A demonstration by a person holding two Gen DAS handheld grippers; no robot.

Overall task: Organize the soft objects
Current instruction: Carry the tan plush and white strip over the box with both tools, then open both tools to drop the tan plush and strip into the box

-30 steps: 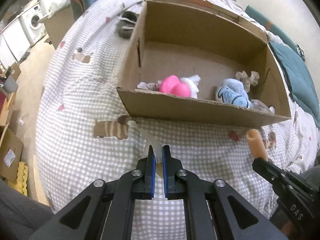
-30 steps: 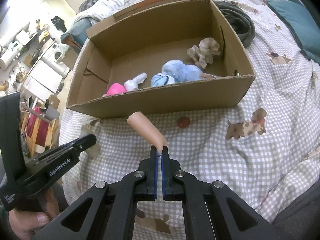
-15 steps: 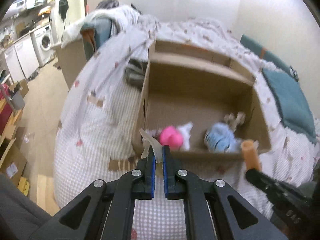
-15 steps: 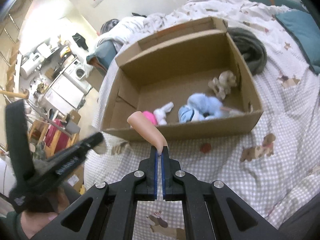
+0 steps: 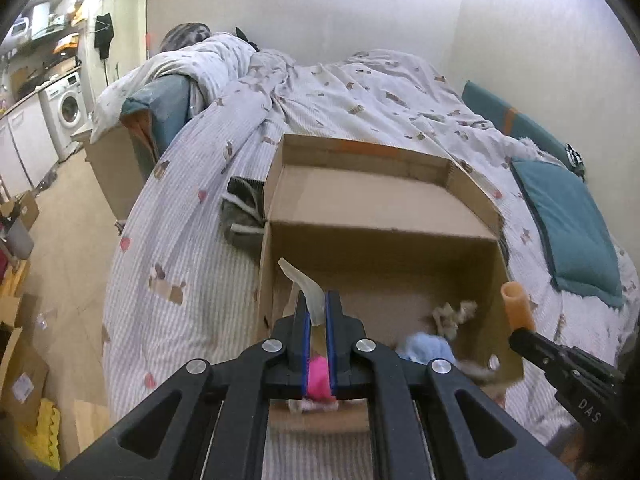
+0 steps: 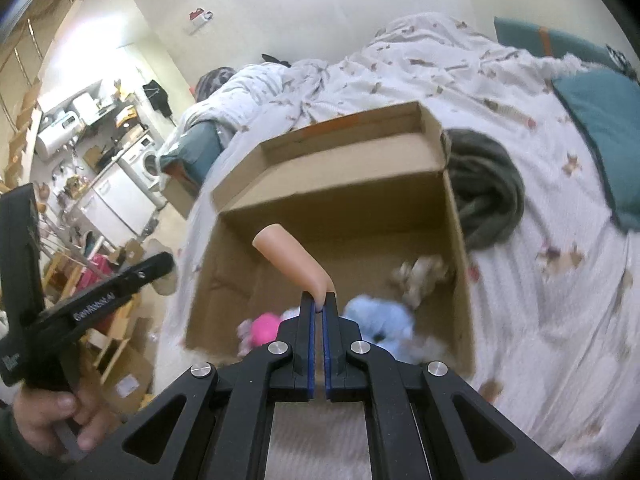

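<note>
An open cardboard box (image 5: 380, 216) (image 6: 344, 176) lies on the bed. Inside it are a pink soft toy (image 5: 318, 374) (image 6: 264, 326), a light blue plush (image 5: 426, 350) (image 6: 380, 322) and a beige plush (image 5: 454, 314) (image 6: 420, 276). My left gripper (image 5: 317, 304) is shut on a pale translucent soft piece (image 5: 304, 284), held over the box's near left part. My right gripper (image 6: 319, 306) is shut on a peach finger-shaped soft tube (image 6: 292, 256), also over the box; the tube also shows in the left wrist view (image 5: 518, 306).
The bed has a checked cover with dog prints (image 5: 192, 240). A dark grey garment (image 6: 484, 196) (image 5: 242, 216) lies against the box's side. A teal cushion (image 5: 568, 224) lies at the right. Floor, boxes and a washing machine (image 5: 68, 104) are at the left.
Both grippers have risen and moved forward from in front of the box to above it, each still holding its piece. The views now tilt up toward the far wall.
</note>
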